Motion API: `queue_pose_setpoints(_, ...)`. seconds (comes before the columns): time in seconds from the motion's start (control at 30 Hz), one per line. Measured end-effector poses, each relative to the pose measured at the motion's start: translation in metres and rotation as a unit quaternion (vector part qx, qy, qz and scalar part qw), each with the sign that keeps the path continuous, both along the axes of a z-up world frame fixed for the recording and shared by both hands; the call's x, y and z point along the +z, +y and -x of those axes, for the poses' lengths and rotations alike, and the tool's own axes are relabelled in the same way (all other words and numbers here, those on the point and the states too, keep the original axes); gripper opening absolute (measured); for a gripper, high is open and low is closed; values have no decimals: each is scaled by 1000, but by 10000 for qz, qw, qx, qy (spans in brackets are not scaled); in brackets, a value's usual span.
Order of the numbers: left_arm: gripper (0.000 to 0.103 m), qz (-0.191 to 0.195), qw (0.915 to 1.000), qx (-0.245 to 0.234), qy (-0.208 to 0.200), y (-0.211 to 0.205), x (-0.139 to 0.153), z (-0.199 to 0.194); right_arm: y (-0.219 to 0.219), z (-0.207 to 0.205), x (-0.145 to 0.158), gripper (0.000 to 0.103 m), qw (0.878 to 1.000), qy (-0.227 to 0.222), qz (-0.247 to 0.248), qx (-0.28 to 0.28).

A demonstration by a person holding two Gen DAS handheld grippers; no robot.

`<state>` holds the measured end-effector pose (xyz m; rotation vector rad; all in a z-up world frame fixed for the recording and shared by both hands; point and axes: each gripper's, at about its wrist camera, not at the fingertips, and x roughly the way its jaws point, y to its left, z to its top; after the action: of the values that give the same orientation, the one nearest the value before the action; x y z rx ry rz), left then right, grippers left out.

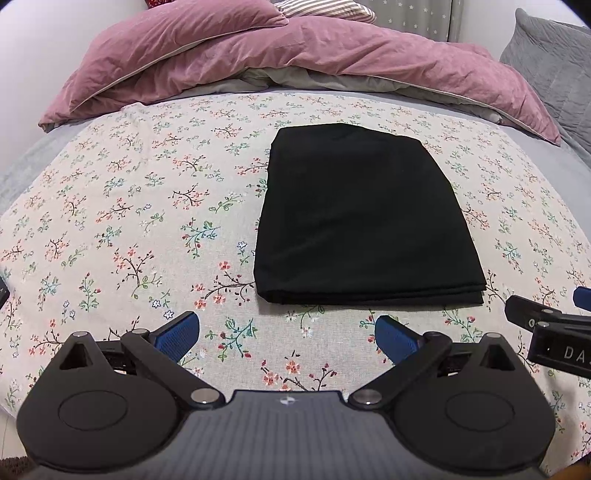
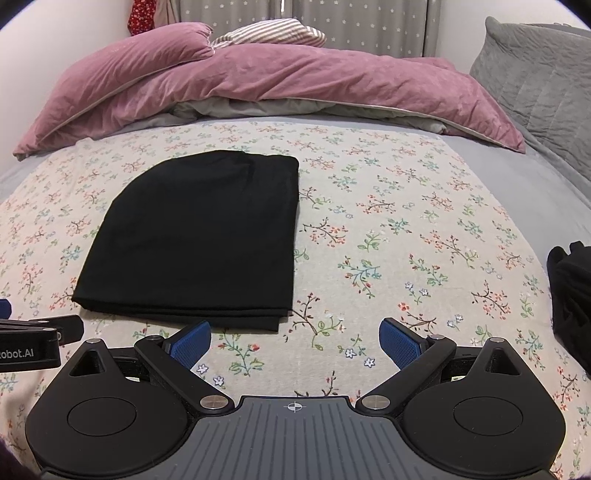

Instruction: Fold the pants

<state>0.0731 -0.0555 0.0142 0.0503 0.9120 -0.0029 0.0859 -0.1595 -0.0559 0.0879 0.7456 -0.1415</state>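
The black pants [image 1: 362, 218] lie folded into a flat rectangle on the floral sheet [image 1: 140, 206], layered edges toward me. In the right wrist view the same black pants [image 2: 207, 236] sit left of centre. My left gripper [image 1: 287, 338] hovers open just short of the near folded edge, nothing between its blue pads [image 1: 177, 334]. My right gripper [image 2: 295, 343] is open too, over bare floral sheet [image 2: 406, 229] to the right of the pants' near corner. Each gripper's side shows at the edge of the other's view.
A bunched pink duvet [image 1: 295, 55] and a striped pillow [image 2: 266, 31] lie across the back of the bed. A grey quilted pillow [image 2: 539, 74] stands at the right. A dark bundle of cloth [image 2: 570, 295] sits at the right edge.
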Motion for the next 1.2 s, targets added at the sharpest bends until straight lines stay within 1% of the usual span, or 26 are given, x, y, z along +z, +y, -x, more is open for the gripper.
queue_pose_setpoints(1.2,103,12,9999,1,119,1,-3,-2,-1,-1,-4,99,10000,49,-50,-13)
